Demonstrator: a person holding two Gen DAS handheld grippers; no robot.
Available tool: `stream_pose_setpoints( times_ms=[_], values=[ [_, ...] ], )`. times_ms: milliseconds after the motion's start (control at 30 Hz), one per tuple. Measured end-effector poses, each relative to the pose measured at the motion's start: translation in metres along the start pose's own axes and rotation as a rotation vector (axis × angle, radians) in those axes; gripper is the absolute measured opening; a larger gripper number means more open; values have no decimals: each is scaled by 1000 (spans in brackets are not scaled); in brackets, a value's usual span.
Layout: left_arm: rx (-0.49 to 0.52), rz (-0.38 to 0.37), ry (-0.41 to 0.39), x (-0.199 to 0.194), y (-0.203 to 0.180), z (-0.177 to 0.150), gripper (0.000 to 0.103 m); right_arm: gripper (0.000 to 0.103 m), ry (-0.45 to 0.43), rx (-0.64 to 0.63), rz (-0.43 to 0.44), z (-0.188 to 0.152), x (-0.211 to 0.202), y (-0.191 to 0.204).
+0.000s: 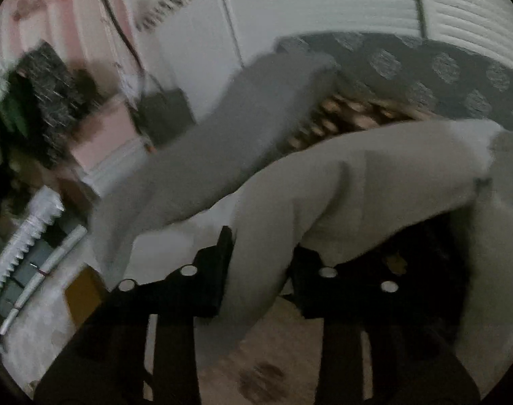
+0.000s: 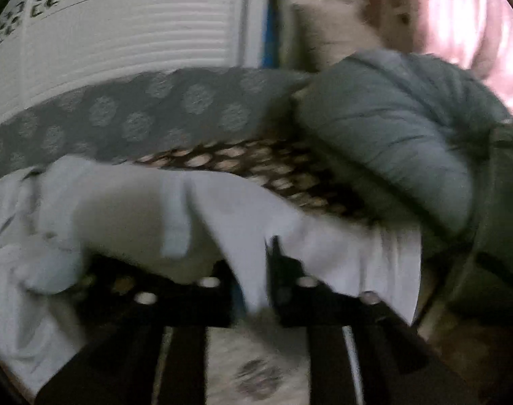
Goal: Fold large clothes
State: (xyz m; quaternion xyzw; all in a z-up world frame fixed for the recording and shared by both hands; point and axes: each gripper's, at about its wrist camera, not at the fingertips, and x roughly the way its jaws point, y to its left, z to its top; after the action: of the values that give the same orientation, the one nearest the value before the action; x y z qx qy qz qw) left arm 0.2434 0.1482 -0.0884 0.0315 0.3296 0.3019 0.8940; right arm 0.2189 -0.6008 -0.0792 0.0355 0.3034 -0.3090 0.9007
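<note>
Pale grey cloth garment point(image 1: 340, 182) is blurring and hiding my left gripper's point(image 1: 259, 263) right finger. I am pinching it with both tilted grippers, the right gripper point(image 2: 253, 287) clamping a white fold.

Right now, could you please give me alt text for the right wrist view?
The right gripper pinches a fold of a pale white garment between its black fingers, lifted above a grey medallion-patterned bedspread. A puffy grey-green quilted jacket lies at right, white louvred doors behind. The picture is motion-blurred.
</note>
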Motion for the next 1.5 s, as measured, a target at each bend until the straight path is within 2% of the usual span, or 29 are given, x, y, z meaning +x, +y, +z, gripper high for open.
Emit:
stream_pose_setpoints(
  times_ms=[33,100,133,167,200,233,300,333,400,467,500,567,633,700,800,933,1067,1100,1133,1167,1200,1233,1300,1400,1467,1500],
  values=[
    [4,26,0,6,3,1,49,50,28,-21,-27,-6,11,-2],
    [-24,45,39,17,2,-5,57,71,84,-12,-13,-16,26,-8],
    [-46,26,70,19,-1,-12,67,72,119,33,30,-22,31,-13],
    [-60,2,84,18,-6,-18,72,72,124,59,58,-22,30,-15],
    [-62,-10,73,10,-10,-18,81,75,111,80,104,-17,22,-14],
    [-57,-25,41,-2,-15,-18,92,82,83,79,157,-11,8,-9],
    [-21,-65,-53,-39,-31,-19,100,92,36,56,276,-3,-17,8],
    [3,-101,-93,-60,-39,-22,100,94,30,32,354,-3,-31,20],
    [111,-224,-135,-101,-66,-38,100,94,63,-16,519,-13,-53,52],
    [261,-292,-149,-125,-99,-59,100,94,116,-85,609,-26,-64,84],
    [321,-306,-159,-136,-109,-71,100,94,135,-133,624,-33,-69,101],
    [380,-320,-156,-143,-121,-87,100,94,155,-192,622,-46,-76,123],
    [417,-340,-107,-141,-126,-100,100,94,198,-199,649,-56,-75,137],
    [421,-316,-53,-128,-128,-105,100,94,230,-226,647,-67,-72,143],
    [421,-265,20,-104,-124,-112,100,94,237,-275,591,-82,-69,150],
    [405,-268,49,-87,-128,-112,100,94,274,-222,582,-90,-59,148],
    [419,-266,39,-83,-136,-118,100,94,284,-218,591,-96,-51,157],
    [420,-266,38,-79,-139,-120,100,93,289,-228,594,-98,-50,161],
    [420,-265,32,-77,-141,-121,100,84,292,-234,587,-100,-49,165],
    [419,-264,26,-78,-142,-121,100,74,288,-249,594,-103,-47,169],
    [420,-267,17,-76,-143,-121,100,52,283,-262,587,-105,-48,172],
    [424,-269,13,-75,-145,-121,100,41,280,-280,583,-106,-48,176],
    [421,-283,5,-71,-145,-118,99,30,279,-270,602,-103,-49,177],
    [410,-314,-5,-65,-143,-111,93,23,225,-268,610,-92,-59,175],
    [413,-311,-21,-64,-141,-108,85,22,160,-248,592,-78,-67,166],
    [411,-322,-20,-64,-139,-106,68,21,140,-215,589,-71,-70,158]
  ],
)
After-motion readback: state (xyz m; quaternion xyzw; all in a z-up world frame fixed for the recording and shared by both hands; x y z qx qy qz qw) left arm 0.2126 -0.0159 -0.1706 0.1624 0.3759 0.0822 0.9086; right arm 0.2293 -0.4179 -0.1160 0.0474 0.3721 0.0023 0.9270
